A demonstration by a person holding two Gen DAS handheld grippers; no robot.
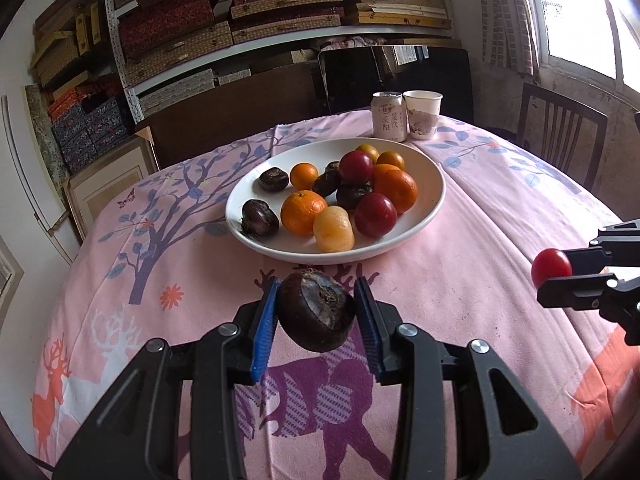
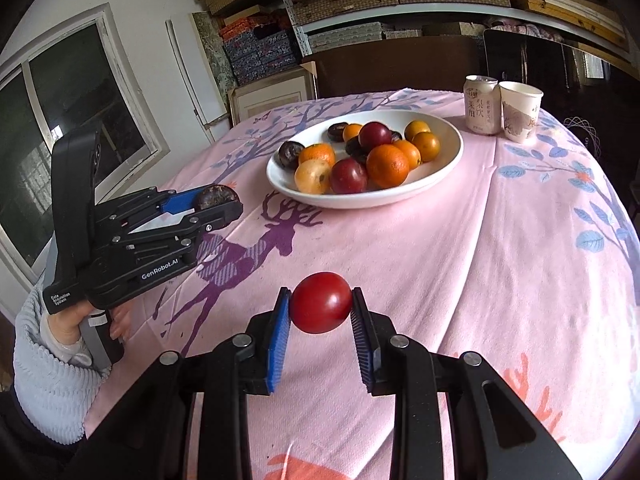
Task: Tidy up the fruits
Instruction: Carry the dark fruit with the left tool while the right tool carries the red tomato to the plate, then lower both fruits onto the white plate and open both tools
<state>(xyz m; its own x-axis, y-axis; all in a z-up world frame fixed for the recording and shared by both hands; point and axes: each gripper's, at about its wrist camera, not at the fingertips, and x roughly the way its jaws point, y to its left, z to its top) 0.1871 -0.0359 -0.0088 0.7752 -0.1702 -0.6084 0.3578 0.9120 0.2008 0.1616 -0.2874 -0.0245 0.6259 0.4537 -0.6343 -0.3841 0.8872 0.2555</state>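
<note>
A white plate (image 1: 434, 204) (image 2: 450, 160) on the pink tablecloth holds several oranges, dark chestnuts, red plums and a pale yellow fruit (image 1: 333, 229). My left gripper (image 1: 316, 312) is shut on a dark brown chestnut (image 1: 318, 311), held above the cloth just before the plate; it also shows in the right wrist view (image 2: 218, 200). My right gripper (image 2: 320, 308) is shut on a red plum (image 2: 321, 303), held above the cloth to the right; it also shows in the left wrist view (image 1: 554, 268).
A drink can (image 1: 389, 117) (image 2: 482, 105) and a paper cup (image 1: 423, 114) (image 2: 519, 111) stand behind the plate. A chair (image 1: 560, 128) stands at the table's right. Shelves of boxes (image 1: 240, 20) fill the back wall.
</note>
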